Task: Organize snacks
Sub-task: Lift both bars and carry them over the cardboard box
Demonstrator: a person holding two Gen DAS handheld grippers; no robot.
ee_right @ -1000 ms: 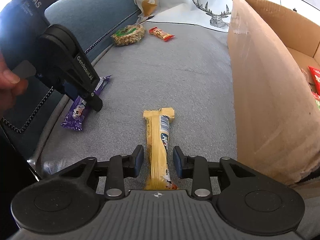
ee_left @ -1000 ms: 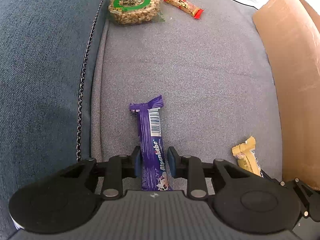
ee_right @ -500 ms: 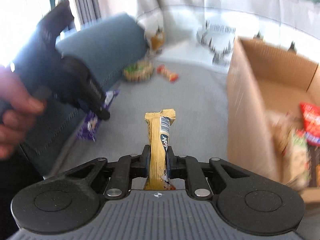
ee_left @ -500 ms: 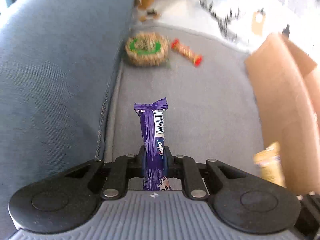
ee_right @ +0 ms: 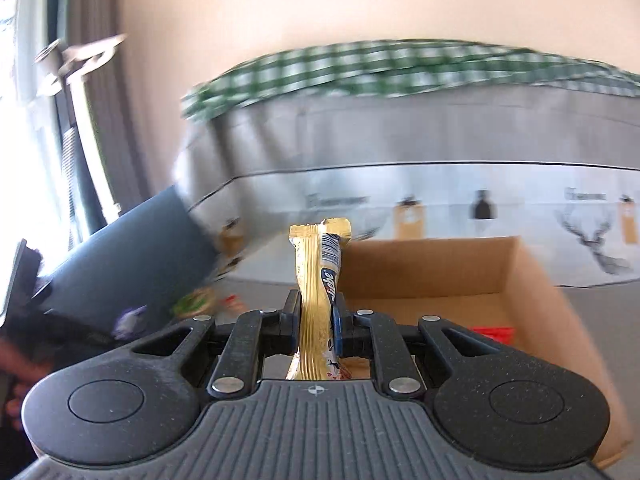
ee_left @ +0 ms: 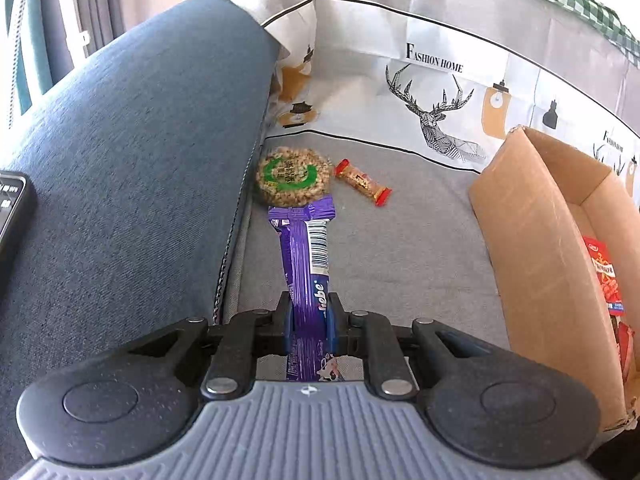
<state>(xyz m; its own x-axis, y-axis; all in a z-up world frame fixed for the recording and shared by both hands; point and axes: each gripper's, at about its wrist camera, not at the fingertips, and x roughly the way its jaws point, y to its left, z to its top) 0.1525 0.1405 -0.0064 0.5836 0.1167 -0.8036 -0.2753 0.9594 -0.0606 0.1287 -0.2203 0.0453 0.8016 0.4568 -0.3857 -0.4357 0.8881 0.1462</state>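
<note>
Being clamped between the jaws of the left gripper [ee_left: 308, 316], a purple bar [ee_left: 306, 264] is being held above the grey seat [ee_left: 400, 248], short of a round nut cake [ee_left: 293, 177] and a red candy [ee_left: 362, 181]. A gold bar [ee_right: 318, 280] is being gripped by the right gripper [ee_right: 316, 320], raised before the open box [ee_right: 480, 276], where red packets [ee_left: 606, 276] are lying.

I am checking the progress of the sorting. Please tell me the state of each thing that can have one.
left tongs: shut on the purple bar
purple bar: held, lifted
right tongs: shut on the yellow bar
yellow bar: held upright before the box
cardboard box: open, snacks inside
round peanut cake: lying on the sofa
red bar: lying on the sofa
</note>
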